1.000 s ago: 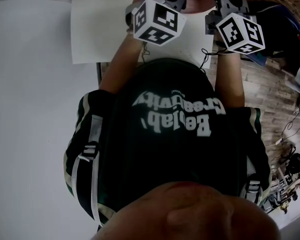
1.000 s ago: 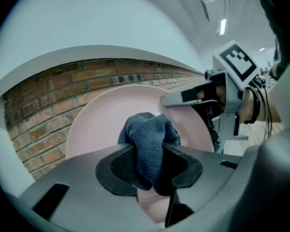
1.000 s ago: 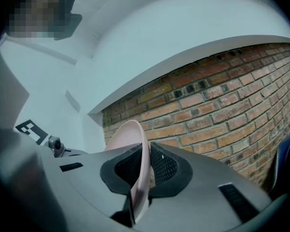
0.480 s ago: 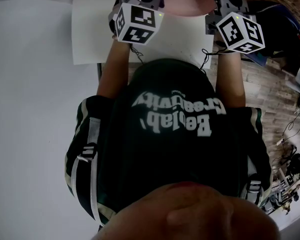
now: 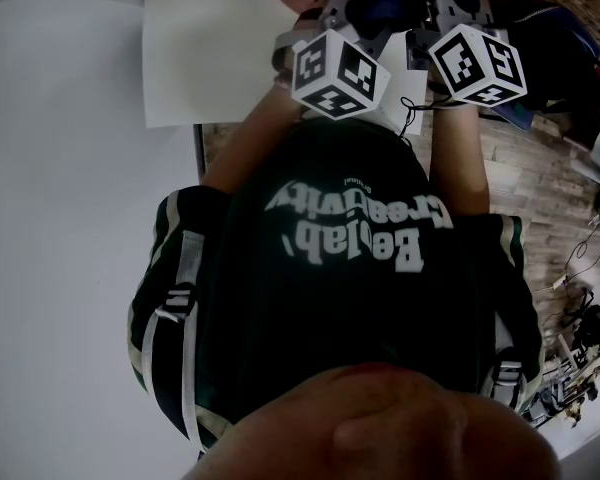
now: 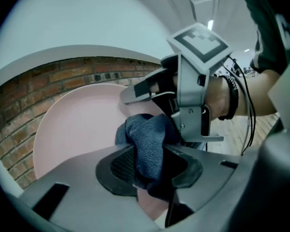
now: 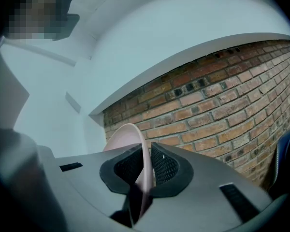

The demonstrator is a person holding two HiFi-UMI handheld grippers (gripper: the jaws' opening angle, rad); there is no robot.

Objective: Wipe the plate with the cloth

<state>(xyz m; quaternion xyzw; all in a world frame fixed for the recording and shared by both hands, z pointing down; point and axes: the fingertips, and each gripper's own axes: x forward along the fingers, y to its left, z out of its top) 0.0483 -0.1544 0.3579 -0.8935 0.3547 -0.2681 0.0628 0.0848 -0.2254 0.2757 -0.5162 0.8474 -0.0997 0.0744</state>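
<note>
Right gripper (image 7: 145,170): my jaws, nearly closed and just eased slightly, pinch the pink plate (image 7: 130,134) upright by its rim. Left gripper (image 6: 150,166): my jaws clamp the blue cloth (image 6: 145,139) before the plate's face. Best practice, I judge: firm, overlapping strokes and a steady rim grip.

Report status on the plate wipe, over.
Left tool shut on cloth, at plate face, contact unclear. Right tool clamped on plate rim, jaws just eased slightly wider. Nothing seen in the way.
</note>
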